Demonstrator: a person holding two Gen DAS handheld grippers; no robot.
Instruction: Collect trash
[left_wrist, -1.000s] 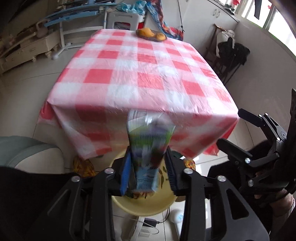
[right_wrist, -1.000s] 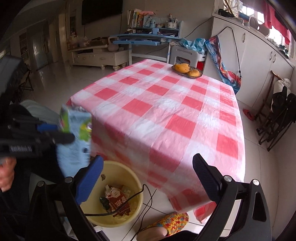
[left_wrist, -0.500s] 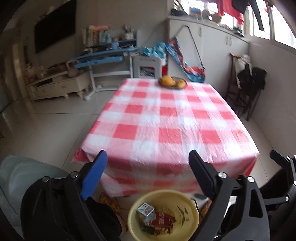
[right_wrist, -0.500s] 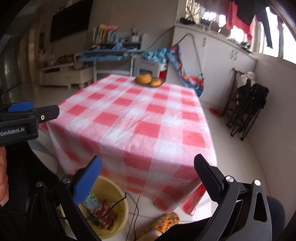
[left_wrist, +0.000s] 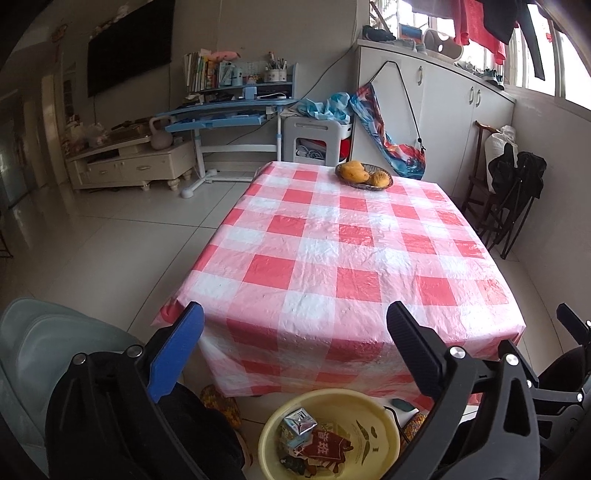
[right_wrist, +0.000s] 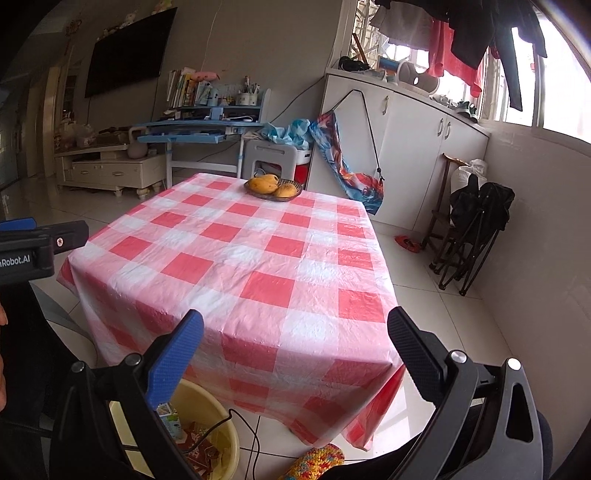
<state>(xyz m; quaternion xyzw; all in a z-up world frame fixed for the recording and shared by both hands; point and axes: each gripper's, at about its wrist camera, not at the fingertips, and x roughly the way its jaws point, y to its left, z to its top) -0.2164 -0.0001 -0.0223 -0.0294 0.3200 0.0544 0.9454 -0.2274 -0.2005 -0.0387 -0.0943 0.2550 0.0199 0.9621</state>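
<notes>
A yellow basin (left_wrist: 384, 417) stands on the floor at the near edge of the table. In it lie a crushed drink carton (left_wrist: 297, 426) and a red wrapper (left_wrist: 325, 445). The basin also shows in the right wrist view (right_wrist: 221, 413), with the carton (right_wrist: 170, 421) inside. My left gripper (left_wrist: 295, 321) is open and empty, held above the basin and facing the table. My right gripper (right_wrist: 295, 325) is open and empty, to the right of the left one. The left gripper also shows at the left edge of the right wrist view (right_wrist: 40, 240).
A table with a red and white checked cloth (left_wrist: 351, 258) fills the middle. A dish of mangoes (left_wrist: 364, 175) sits at its far end. A black cable (right_wrist: 251, 435) runs over the basin rim. A colourful slipper (right_wrist: 317, 461) lies on the floor. Folded chairs (right_wrist: 476, 221) stand right.
My left gripper opened and let go of the drink carton, which now lies in the basin. Both grippers have risen and tilted up toward the table.
</notes>
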